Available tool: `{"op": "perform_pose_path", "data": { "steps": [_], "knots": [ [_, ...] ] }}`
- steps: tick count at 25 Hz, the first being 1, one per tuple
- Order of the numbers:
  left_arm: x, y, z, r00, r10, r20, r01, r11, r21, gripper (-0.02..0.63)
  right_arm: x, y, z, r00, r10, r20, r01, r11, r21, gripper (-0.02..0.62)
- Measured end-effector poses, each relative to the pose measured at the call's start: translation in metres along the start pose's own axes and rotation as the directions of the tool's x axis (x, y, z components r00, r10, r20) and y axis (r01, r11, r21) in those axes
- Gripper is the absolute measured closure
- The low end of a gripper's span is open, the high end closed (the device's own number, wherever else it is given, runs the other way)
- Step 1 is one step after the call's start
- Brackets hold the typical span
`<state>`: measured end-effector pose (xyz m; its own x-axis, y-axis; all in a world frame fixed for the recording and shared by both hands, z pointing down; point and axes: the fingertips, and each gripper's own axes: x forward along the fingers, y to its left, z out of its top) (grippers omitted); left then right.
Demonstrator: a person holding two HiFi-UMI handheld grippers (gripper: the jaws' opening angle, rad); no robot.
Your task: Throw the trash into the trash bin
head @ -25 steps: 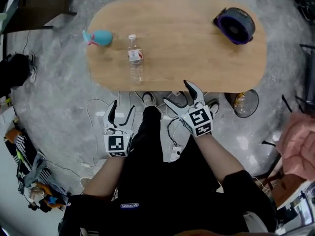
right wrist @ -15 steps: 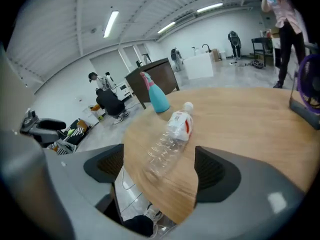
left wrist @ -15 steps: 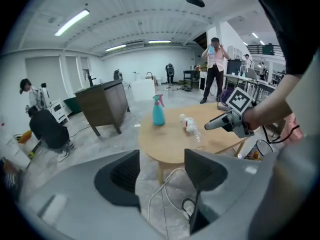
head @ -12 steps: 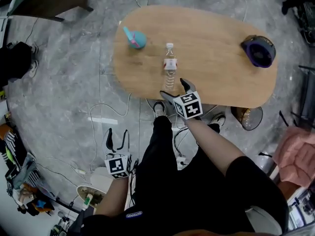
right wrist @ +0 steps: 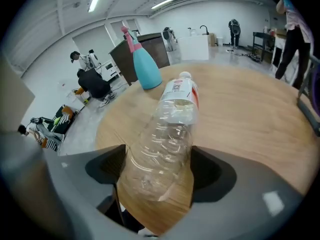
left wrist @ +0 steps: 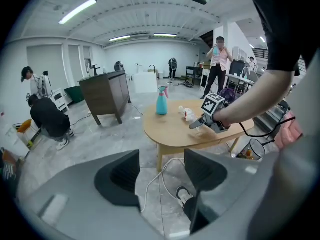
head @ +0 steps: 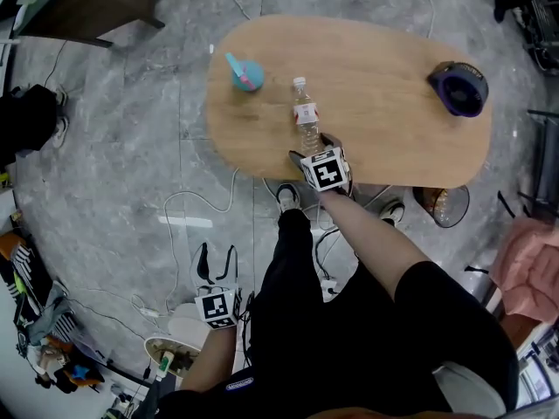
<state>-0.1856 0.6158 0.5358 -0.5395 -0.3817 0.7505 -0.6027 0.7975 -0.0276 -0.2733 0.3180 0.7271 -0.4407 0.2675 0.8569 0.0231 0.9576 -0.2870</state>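
A clear, empty plastic bottle [head: 306, 119] with a red label lies on its side on the oval wooden table [head: 384, 138]. My right gripper [head: 313, 147] has reached over the table's near edge and straddles the bottle's base [right wrist: 162, 149]. Its jaws have just been closing a little and stand open, the bottle between the pads and still resting on the wood. My left gripper [head: 217, 264] hangs low over the floor beside the person's leg, open and empty [left wrist: 161, 176]. A black mesh trash bin [head: 444, 206] stands under the table's right end.
A teal spray bottle [head: 245, 72] stands on the table left of the clear bottle. A purple-and-black round object [head: 458, 87] sits at the table's right end. White cables [head: 201, 203] trail over the grey floor. A dark cabinet [left wrist: 102, 96] stands beyond the table.
My right gripper has moved forward and down from in front of the table until it straddles the bottle's base. The left gripper has dropped back toward the lower left, over the floor.
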Motion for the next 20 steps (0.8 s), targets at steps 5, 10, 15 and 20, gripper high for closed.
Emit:
{"op": "perform_pose_path", "data": {
  "steps": [5,10,15,20],
  "knots": [
    [0.014,-0.021,0.015,0.999,-0.041,-0.017,0.042,0.998,0.036,0.317,-0.033,-0.017,0.009,0.995,0.028,0.095,-0.024,0.999,-0.04,0.237],
    [0.038,-0.06,0.054,0.993,-0.114,0.015,0.112,0.988,0.108,0.317,-0.073,-0.038,0.004,0.982,0.052,0.183,-0.053,0.999,-0.002,0.242],
    [0.055,-0.111,0.093,0.983,-0.182,0.034,0.173,0.968,0.184,0.317,-0.137,-0.061,-0.007,0.953,0.088,0.29,-0.099,0.995,0.022,0.242],
    [0.075,-0.159,0.125,0.969,-0.246,0.019,0.232,0.935,0.268,0.317,-0.217,-0.091,-0.045,0.926,0.088,0.367,-0.119,0.991,0.063,0.242]
  ]
}}
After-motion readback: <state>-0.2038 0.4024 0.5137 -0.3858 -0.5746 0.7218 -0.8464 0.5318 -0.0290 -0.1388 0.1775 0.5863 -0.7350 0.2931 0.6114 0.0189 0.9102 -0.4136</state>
